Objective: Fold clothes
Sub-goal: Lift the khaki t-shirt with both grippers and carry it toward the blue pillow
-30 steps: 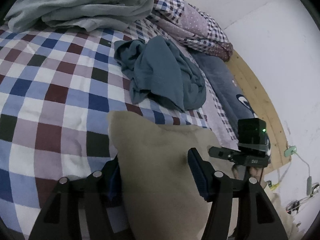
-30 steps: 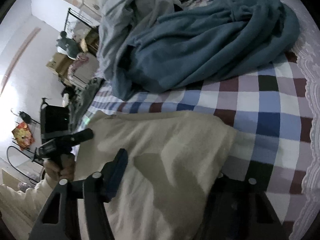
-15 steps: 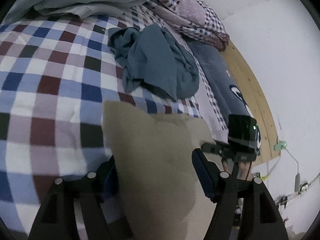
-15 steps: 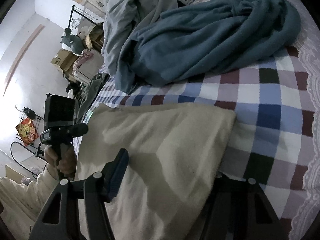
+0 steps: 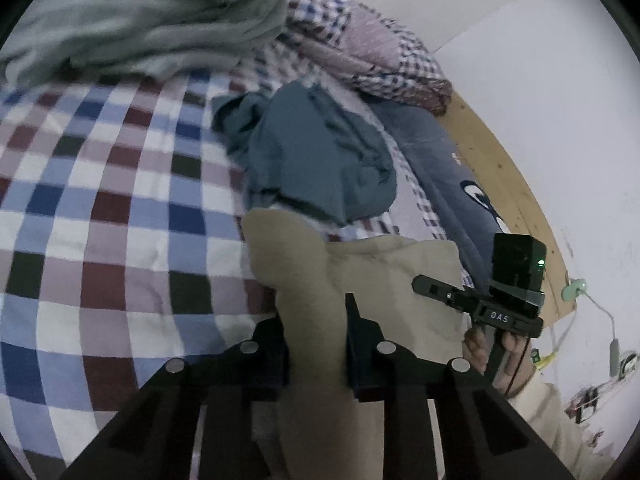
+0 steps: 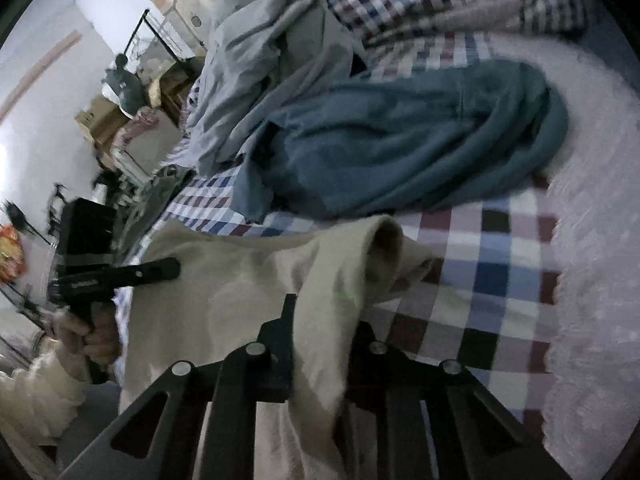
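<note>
Both jaws have closed: each hand-held gripper, left (image 5: 316,344) and right (image 6: 322,344), now pinches the beige garment (image 6: 248,280), bunched for a fold on the bed (image 5: 100,220).

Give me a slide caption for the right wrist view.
Right tool pinches cream garment on checked bedsheet, teal garment behind.

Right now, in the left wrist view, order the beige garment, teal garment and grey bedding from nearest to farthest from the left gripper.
1. Beige garment: pinched between the jaws of the left gripper.
2. Teal garment: crumpled just beyond, ahead on the checked bedspread.
3. Grey bedding: heaped farthest, upper left.
</note>
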Motion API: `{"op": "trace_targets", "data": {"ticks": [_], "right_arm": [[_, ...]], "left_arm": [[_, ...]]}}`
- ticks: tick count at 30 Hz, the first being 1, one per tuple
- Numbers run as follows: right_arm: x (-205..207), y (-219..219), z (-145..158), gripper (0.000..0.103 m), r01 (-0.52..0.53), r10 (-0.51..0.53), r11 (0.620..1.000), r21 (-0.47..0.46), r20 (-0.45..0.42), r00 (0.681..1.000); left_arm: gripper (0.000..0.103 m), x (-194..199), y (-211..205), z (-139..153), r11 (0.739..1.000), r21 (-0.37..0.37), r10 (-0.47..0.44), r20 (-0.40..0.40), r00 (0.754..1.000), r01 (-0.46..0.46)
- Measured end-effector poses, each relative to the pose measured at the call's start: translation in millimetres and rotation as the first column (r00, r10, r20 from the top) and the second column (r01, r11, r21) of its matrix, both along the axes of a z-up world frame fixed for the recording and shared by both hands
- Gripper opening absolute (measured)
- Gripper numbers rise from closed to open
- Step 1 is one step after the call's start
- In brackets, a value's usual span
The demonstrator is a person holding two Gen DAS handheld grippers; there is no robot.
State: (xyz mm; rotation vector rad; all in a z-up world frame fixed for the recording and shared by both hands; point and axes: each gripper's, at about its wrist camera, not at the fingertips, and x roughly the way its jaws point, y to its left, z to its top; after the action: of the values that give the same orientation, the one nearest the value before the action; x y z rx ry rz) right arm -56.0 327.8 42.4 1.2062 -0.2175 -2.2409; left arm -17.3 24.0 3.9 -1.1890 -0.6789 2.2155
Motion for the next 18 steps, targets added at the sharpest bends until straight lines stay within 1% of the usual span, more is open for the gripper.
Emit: {"op": "trace_targets", "data": {"ticks": [3,7,10,11,15,18], "right_arm": [[20,-11,25,0.016,0.036,-0.027,0.994,0.107,-0.092,0.995],[57,-22,61,0.015,0.094,-0.056,0.98,0.176,-0.21,0.976],[94,-28,88,0.014,0.14,-0.083,0.973,0.183,-0.288,0.954],[109,-29,96,0.014,0.156,-0.093,0.971,0.182,-0.314,0.945],[159,-29,127,0.014,0.211,-0.139,0.966,0.151,-0.388,0.911],[197,-25,146,0.014,0.25,-0.169,0.958,0.139,-0.43,0.887]], "left_arm": [[0.021,14,2,15,1.0,-0.02,0.007,-0.068,0.998,-0.008],[0.021,43,7,41,0.998,-0.066,-0.001,-0.184,0.983,-0.011],[0.02,71,11,64,0.994,-0.109,-0.02,-0.278,0.96,-0.011],[0.02,79,11,71,0.994,-0.109,-0.021,-0.298,0.954,-0.013],[0.02,111,11,98,0.998,-0.063,-0.003,-0.362,0.932,-0.021],[0.019,137,19,118,0.999,-0.043,-0.006,-0.399,0.917,-0.012]]}}
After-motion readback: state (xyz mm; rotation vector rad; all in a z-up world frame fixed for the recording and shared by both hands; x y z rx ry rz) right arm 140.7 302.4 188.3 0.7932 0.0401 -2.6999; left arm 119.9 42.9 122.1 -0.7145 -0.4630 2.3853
